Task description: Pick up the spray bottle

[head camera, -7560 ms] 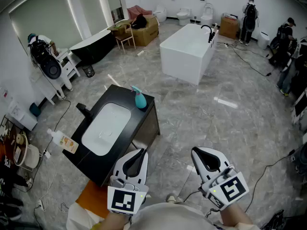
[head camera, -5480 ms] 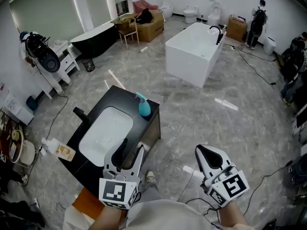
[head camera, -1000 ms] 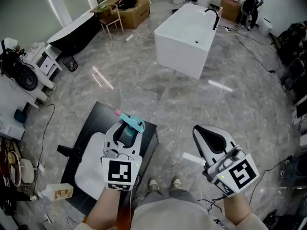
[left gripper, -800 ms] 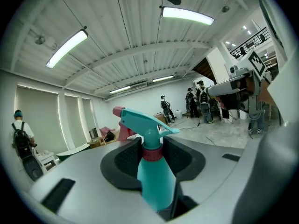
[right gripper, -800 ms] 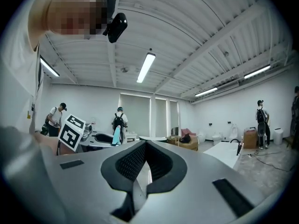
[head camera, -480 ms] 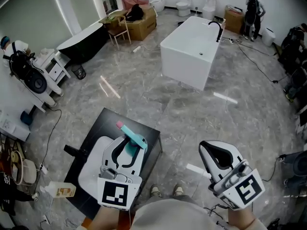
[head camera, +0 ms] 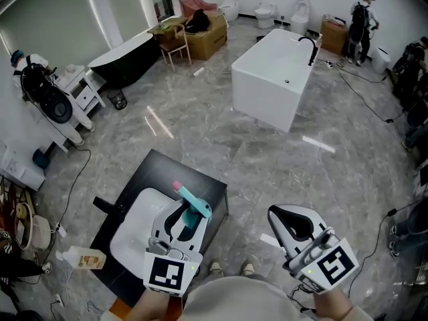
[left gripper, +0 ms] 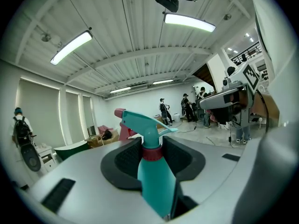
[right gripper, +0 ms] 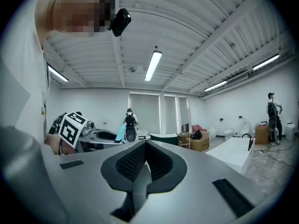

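Note:
The teal spray bottle with a red collar and pink nozzle sits between the jaws of my left gripper, which is shut on its neck. In the left gripper view the bottle stands upright, the pads clamped at the collar, and my left gripper points about level into the room. The bottle's base is hidden. My right gripper hangs at lower right over the floor, shut and holding nothing. In the right gripper view its jaws meet, and the bottle shows small at the left.
Under the left gripper is a black vanity with a white basin and a black faucet. A white bathtub stands ahead, a black one at back left. A lotion bottle lies at left. People stand far right.
The bottle stood on the vanity's far corner; my left gripper reached it and shut on its neck. In the last second it came up and back with the bottle. The right gripper drifted slightly.

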`<state>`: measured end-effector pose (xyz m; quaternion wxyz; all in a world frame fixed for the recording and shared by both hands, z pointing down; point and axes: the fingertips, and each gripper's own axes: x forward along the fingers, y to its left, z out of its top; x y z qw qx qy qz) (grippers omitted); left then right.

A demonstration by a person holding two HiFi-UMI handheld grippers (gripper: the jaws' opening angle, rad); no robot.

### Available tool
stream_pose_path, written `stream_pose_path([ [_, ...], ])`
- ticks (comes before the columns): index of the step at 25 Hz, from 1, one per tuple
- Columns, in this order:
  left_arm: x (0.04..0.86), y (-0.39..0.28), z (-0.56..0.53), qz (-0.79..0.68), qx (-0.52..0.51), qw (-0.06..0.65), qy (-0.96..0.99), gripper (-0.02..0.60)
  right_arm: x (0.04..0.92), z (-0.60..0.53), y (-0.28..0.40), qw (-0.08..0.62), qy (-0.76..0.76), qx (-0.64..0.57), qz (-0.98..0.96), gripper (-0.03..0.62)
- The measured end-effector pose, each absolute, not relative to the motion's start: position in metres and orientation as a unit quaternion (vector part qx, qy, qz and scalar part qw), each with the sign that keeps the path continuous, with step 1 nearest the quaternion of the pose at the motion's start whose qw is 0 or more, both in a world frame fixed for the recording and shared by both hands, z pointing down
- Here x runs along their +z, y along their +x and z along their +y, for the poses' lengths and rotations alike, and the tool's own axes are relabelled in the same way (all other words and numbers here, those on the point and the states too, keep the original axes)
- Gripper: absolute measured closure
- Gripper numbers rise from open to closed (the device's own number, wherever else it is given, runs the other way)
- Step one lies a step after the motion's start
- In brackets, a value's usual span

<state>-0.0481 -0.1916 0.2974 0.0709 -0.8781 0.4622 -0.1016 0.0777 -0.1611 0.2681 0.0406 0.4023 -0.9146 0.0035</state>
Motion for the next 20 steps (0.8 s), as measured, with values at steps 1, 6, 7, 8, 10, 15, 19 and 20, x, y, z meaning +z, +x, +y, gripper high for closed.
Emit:
stream_pose_path([
  [1,0.299,-0.049,-0.190,0.464,-0.105,0.072,-0.877,0.430,0.271,-0.161,0.074,0.044,0.398,0.005,-0.916,0.566],
  [6,0.316,-0.054,-0.179,0.455,-0.131,0.073,-0.878,0.430,0.282,-0.154,0.055,0.060,0.377,0.011,-0.924,0.566],
  [7,0.319,-0.055,-0.178,0.453,-0.134,0.074,-0.878,0.430,0.283,-0.154,0.052,0.062,0.374,0.010,-0.925,0.566],
  [8,0.319,-0.057,-0.177,0.456,-0.133,0.073,-0.877,0.430,0.283,-0.155,0.050,0.063,0.371,0.008,-0.926,0.566],
  [10,0.316,-0.060,-0.179,0.468,-0.125,0.063,-0.873,0.430,0.284,-0.156,0.046,0.064,0.368,0.007,-0.928,0.566],
  [15,0.322,-0.065,-0.178,0.471,-0.128,0.058,-0.871,0.430,0.286,-0.154,0.041,0.060,0.365,0.012,-0.929,0.566],
  [19,0.325,-0.070,-0.182,0.475,-0.138,0.063,-0.867,0.430,0.284,-0.156,0.040,0.051,0.364,0.012,-0.930,0.566],
  [20,0.325,-0.071,-0.183,0.477,-0.139,0.062,-0.865,0.430,0.284,-0.157,0.039,0.049,0.364,0.013,-0.930,0.566],
])
